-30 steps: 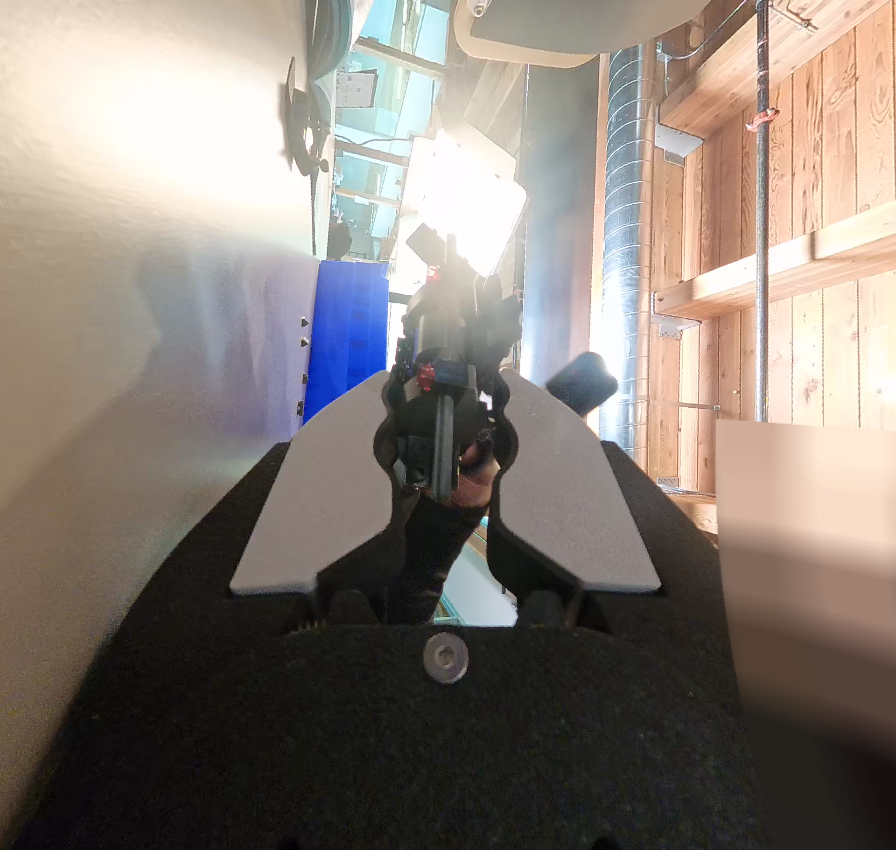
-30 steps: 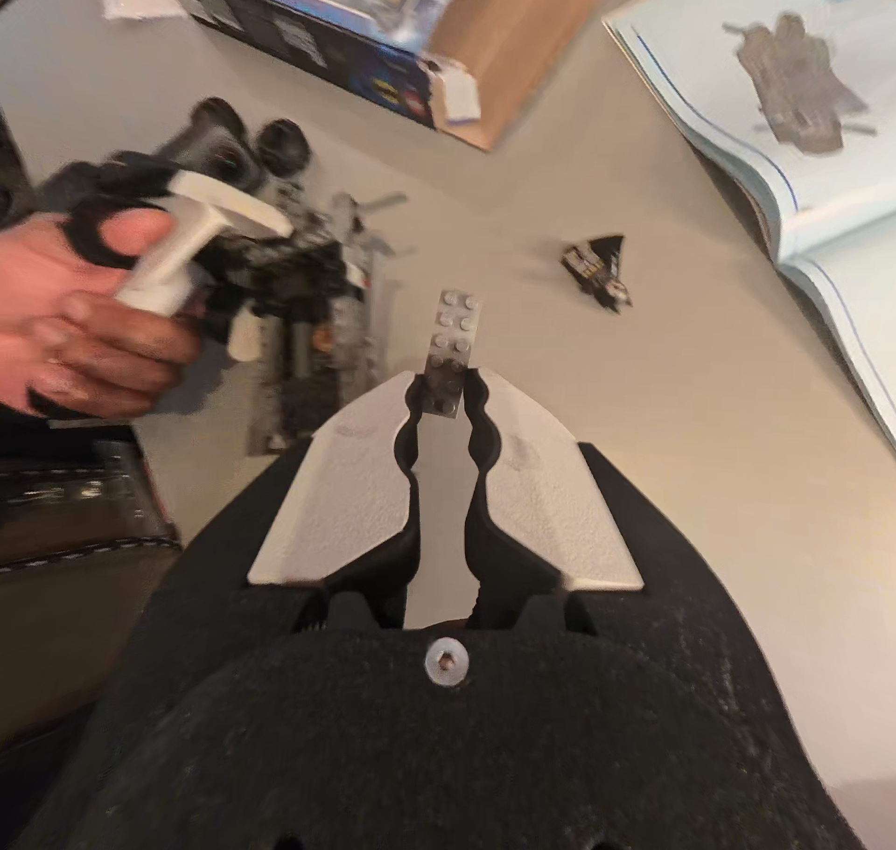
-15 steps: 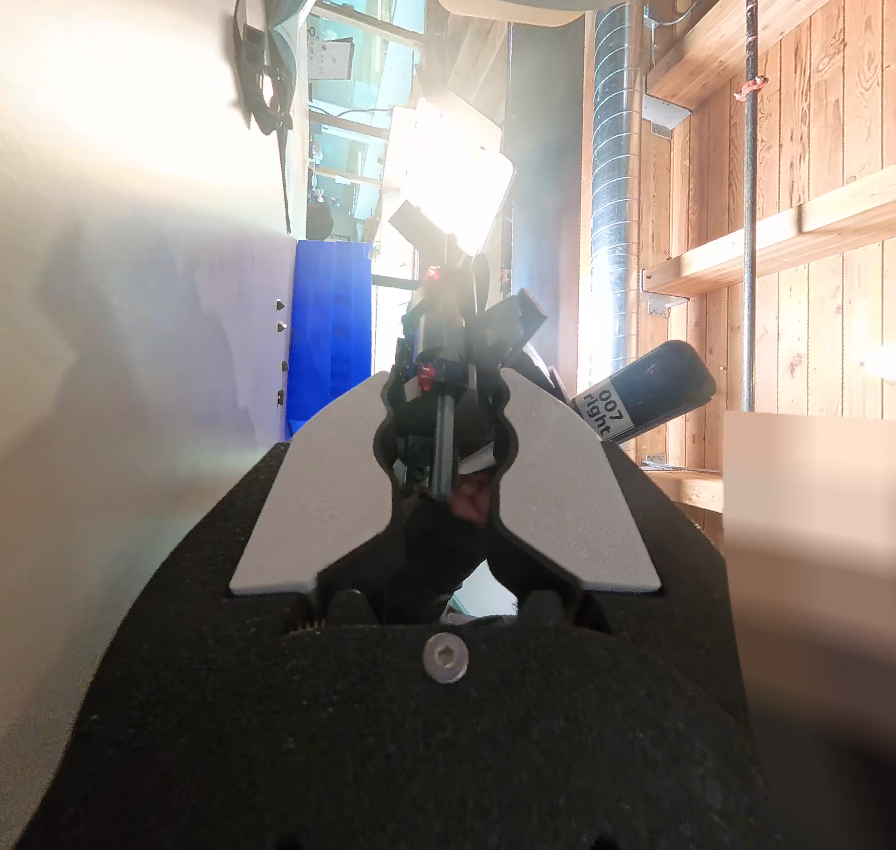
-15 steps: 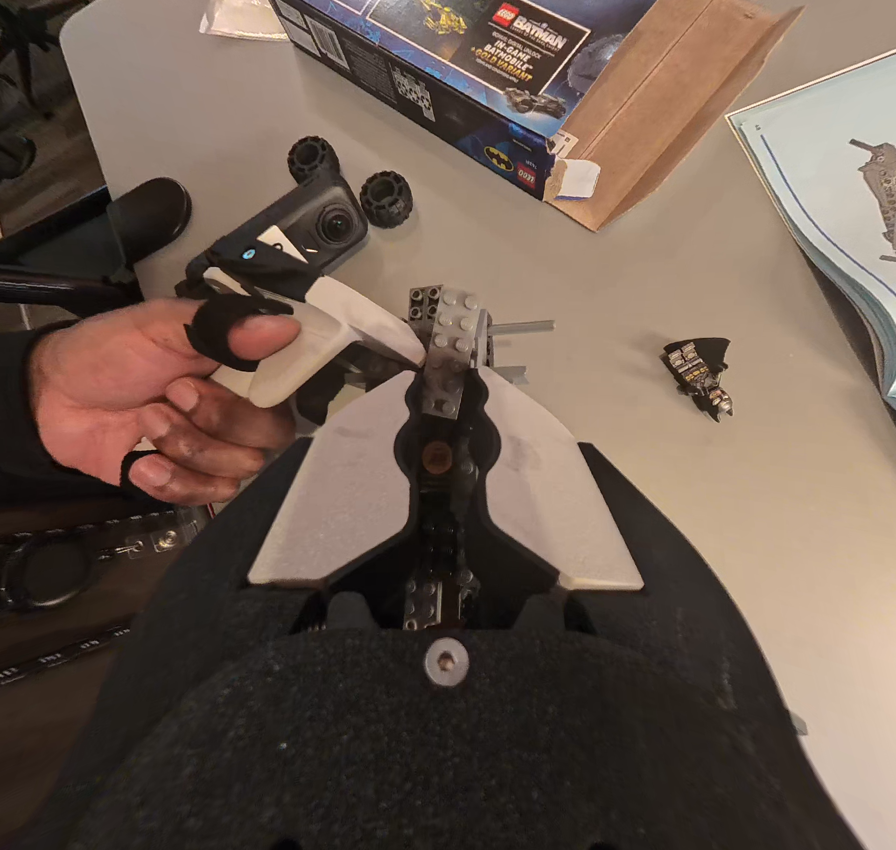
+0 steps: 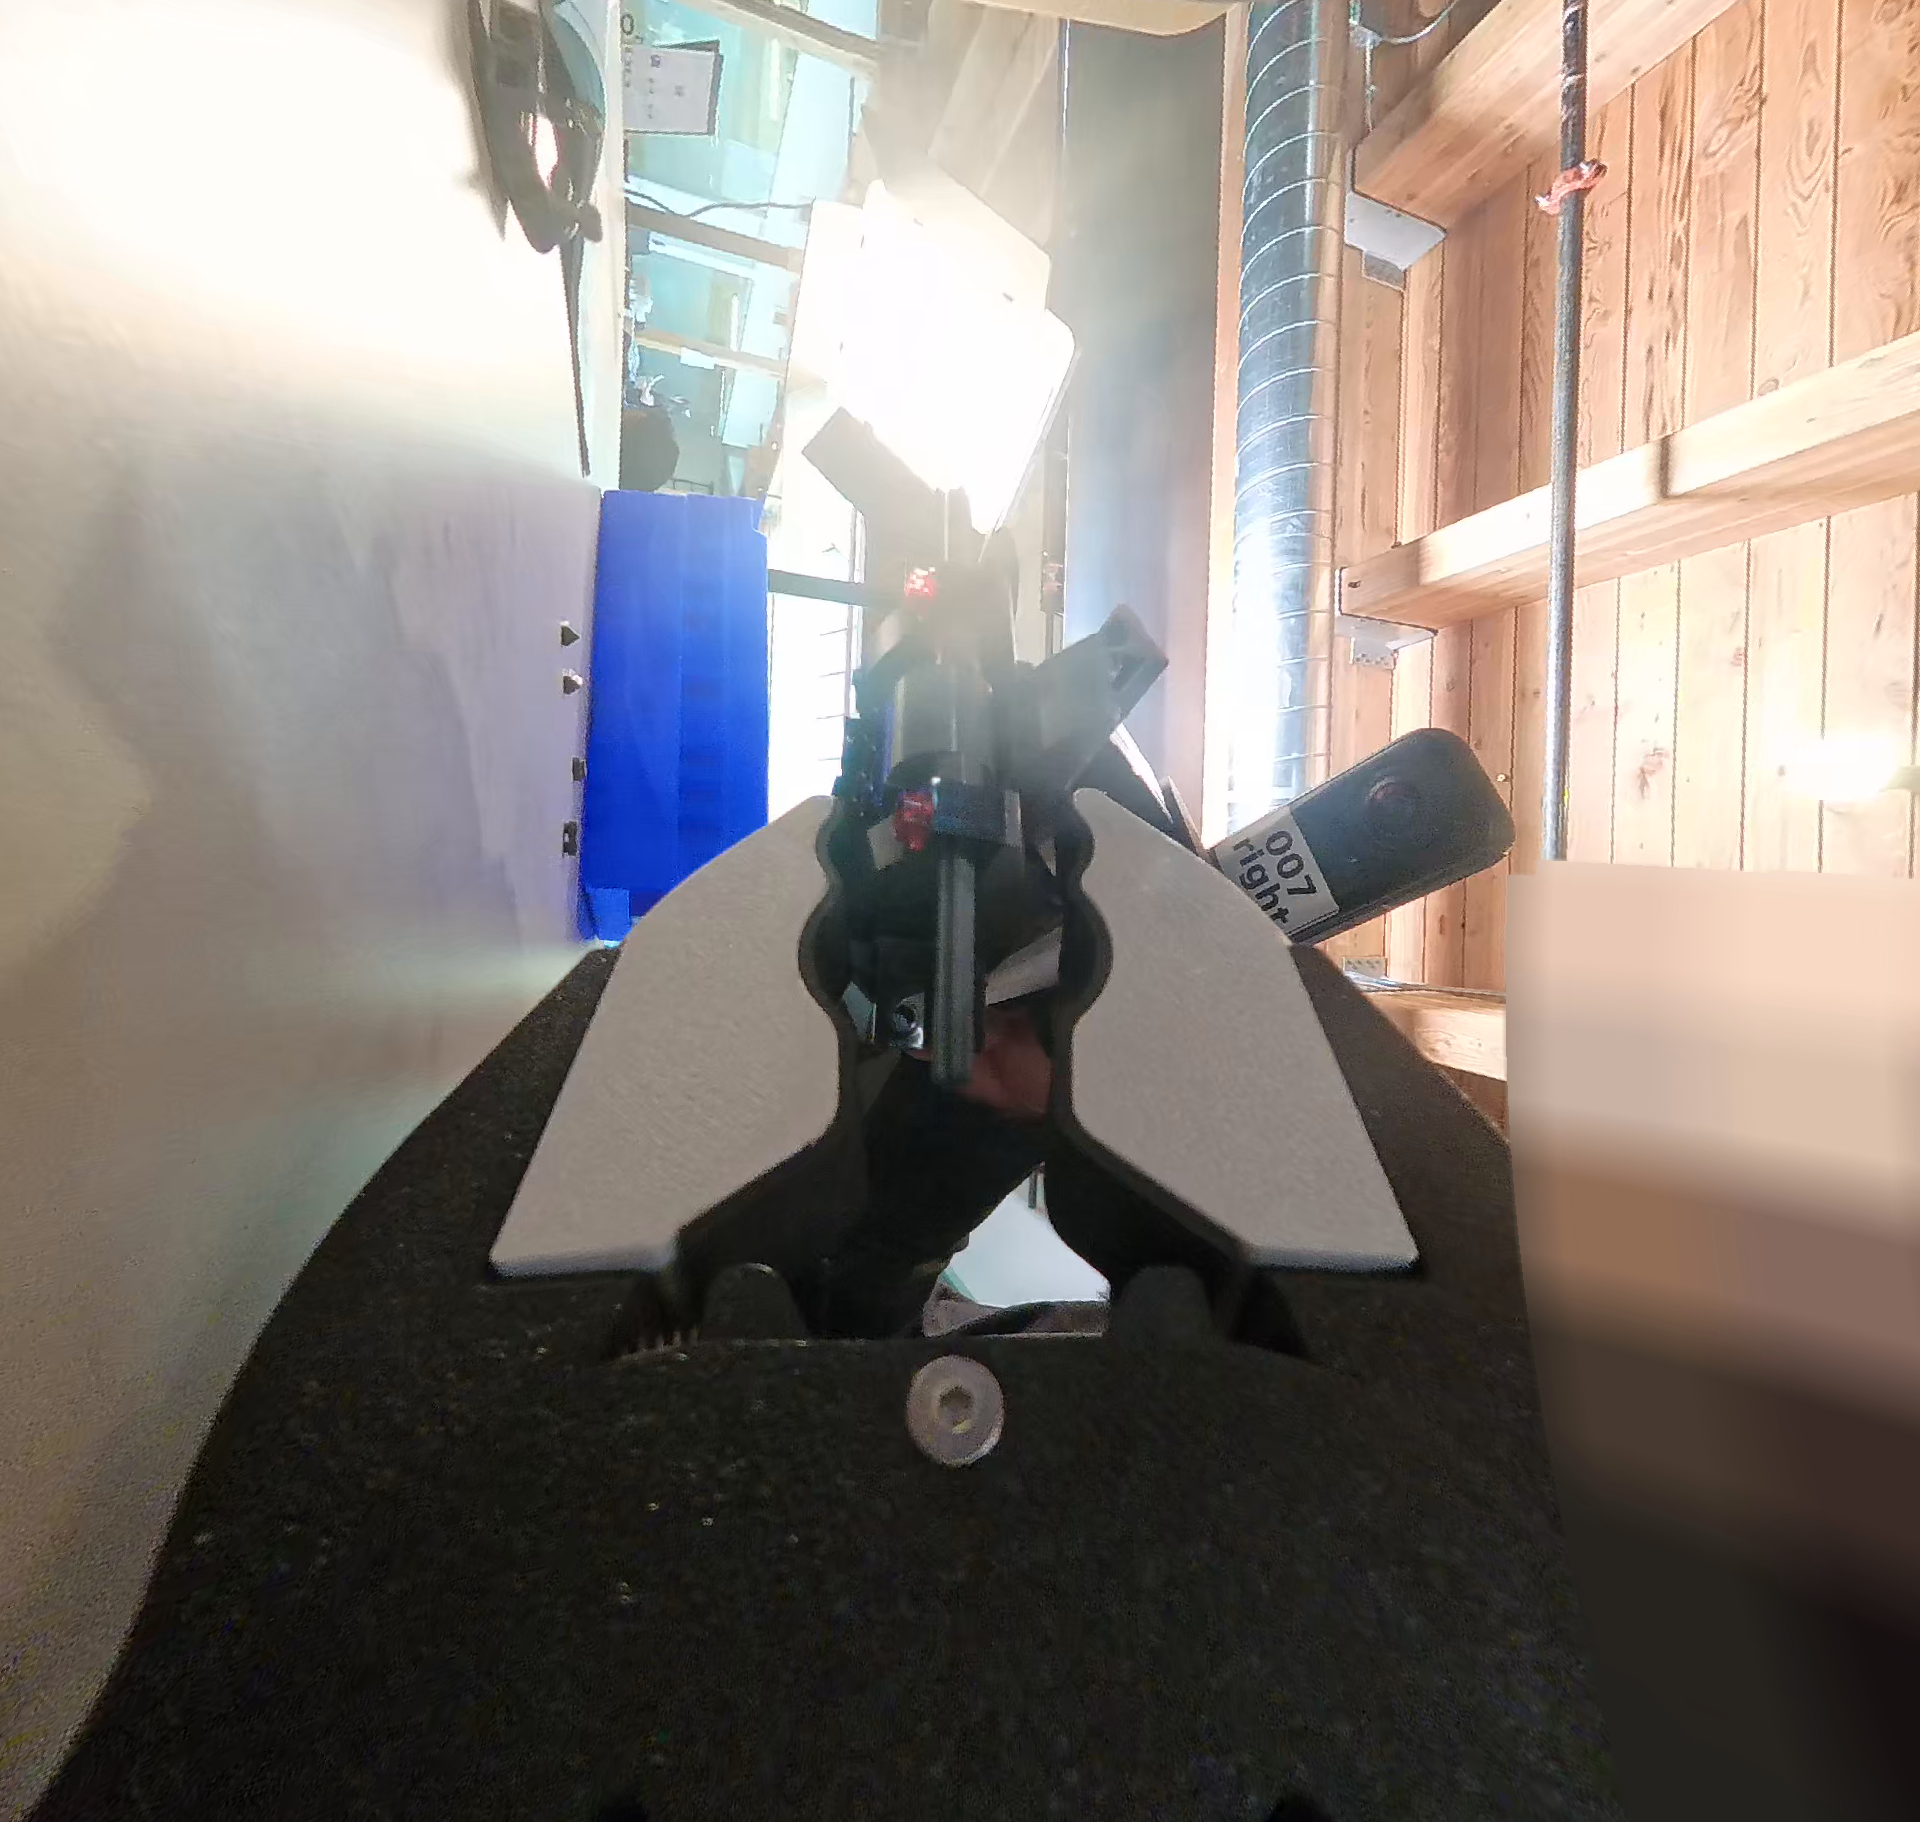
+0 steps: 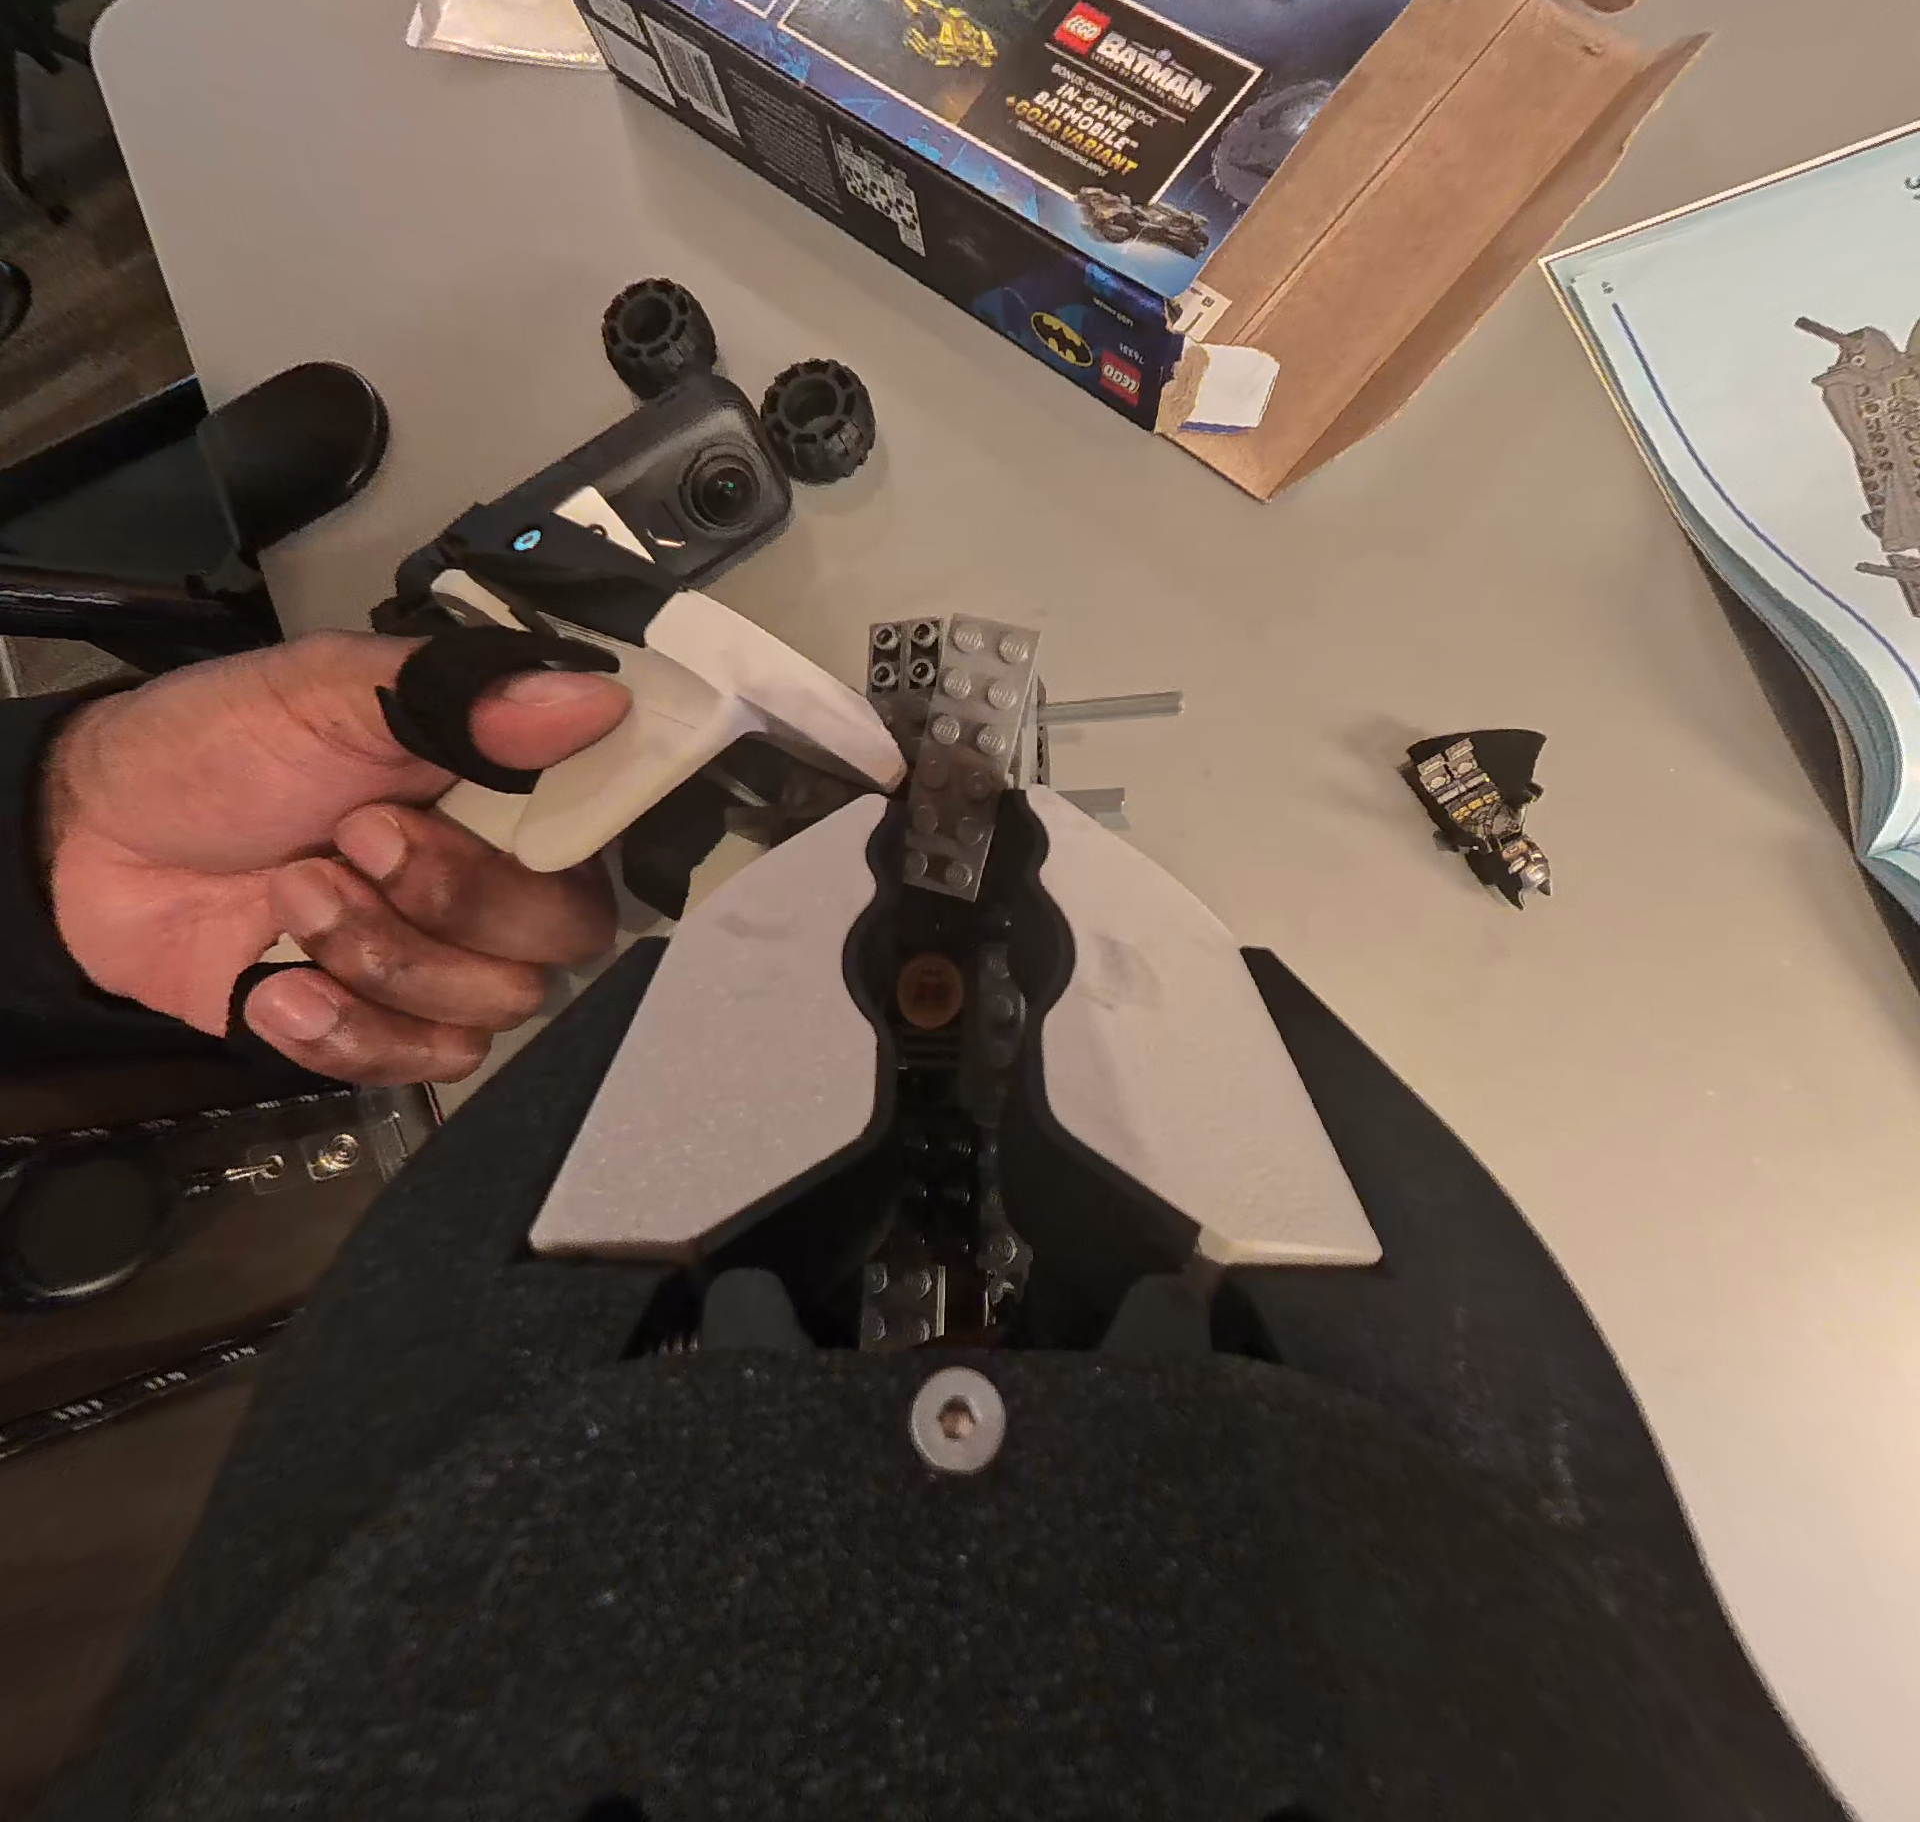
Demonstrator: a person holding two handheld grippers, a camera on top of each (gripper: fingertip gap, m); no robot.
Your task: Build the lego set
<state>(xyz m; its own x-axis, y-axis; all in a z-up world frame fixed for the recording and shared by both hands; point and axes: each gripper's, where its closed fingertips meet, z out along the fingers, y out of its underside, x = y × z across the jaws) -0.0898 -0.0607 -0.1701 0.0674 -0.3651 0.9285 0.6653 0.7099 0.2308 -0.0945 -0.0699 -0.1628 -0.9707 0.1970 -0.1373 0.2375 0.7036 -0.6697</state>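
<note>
Grey brick plate [image 6: 961, 785] pinched in right claw [image 6: 951, 816]; left claw [image 5: 951, 837] grips dark brick model [image 5: 966, 785].

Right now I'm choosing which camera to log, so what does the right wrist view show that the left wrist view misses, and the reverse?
Only the right wrist view shows the table, the toy box, two black wheels, the booklet, a small figure and the grey plate in the right gripper. Only the left wrist view shows the wooden wall, duct and blue bin. Both show the dark brick model.

Workshop-like room, wooden plank wall [image 5: 1714, 422], metal duct [image 5: 1283, 370], grey table [image 6: 1455, 1097]
</note>
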